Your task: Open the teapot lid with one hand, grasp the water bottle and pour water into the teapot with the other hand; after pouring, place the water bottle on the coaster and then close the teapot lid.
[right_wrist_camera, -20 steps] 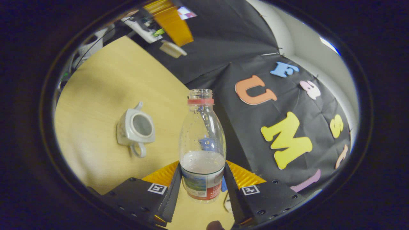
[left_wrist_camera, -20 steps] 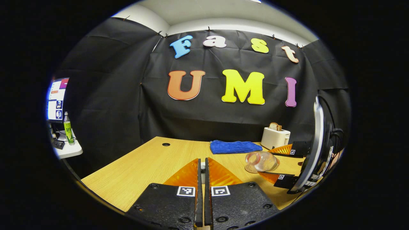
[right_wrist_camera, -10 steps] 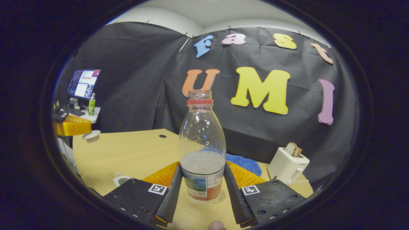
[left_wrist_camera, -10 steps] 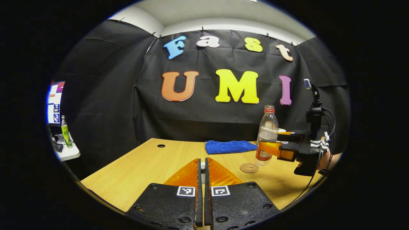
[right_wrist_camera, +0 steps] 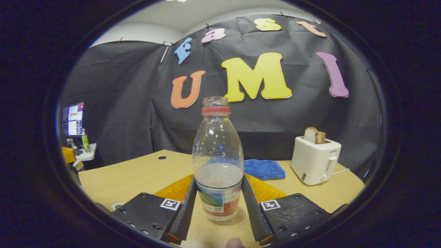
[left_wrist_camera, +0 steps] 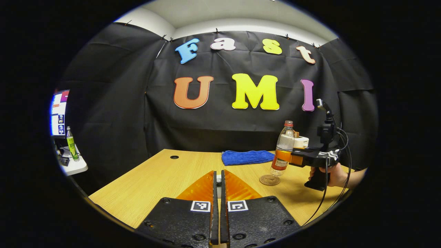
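Clear water bottle [right_wrist_camera: 217, 162] upright between right hand-held gripper [right_wrist_camera: 217, 206] fingers, over coaster [left_wrist_camera: 269, 180].

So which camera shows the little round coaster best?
The left gripper view: the coaster lies in the open on the table, just in front of the water bottle. The right gripper view shows only its edge behind the bottle.
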A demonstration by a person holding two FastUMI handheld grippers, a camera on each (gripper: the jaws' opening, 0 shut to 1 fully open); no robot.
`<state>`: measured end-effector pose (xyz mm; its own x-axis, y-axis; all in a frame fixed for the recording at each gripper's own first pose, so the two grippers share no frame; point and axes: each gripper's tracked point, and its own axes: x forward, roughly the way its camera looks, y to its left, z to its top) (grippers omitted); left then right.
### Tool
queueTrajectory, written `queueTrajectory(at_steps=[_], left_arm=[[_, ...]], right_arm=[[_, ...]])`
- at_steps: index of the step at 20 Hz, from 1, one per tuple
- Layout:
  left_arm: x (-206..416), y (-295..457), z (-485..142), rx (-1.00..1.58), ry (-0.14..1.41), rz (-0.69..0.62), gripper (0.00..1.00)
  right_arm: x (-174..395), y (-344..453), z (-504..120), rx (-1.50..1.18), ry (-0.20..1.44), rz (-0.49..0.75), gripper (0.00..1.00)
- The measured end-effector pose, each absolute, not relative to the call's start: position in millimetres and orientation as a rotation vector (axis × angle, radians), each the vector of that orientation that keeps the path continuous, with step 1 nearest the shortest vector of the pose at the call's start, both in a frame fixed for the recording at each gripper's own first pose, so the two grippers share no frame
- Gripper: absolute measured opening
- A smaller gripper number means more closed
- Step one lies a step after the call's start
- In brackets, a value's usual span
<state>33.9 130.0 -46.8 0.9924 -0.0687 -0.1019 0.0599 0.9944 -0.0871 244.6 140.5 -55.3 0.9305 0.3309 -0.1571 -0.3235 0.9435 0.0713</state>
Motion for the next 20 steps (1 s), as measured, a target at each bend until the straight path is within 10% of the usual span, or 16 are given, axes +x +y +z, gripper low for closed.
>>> queueTrajectory(at_steps=[20], left_arm=[[39.4, 133.4, -59.0, -0.06, 0.128, -0.044, 0.04]], right_arm=[[281.9, 142.6, -107.5, 0.038, 0.216, 0.295, 0.76]])
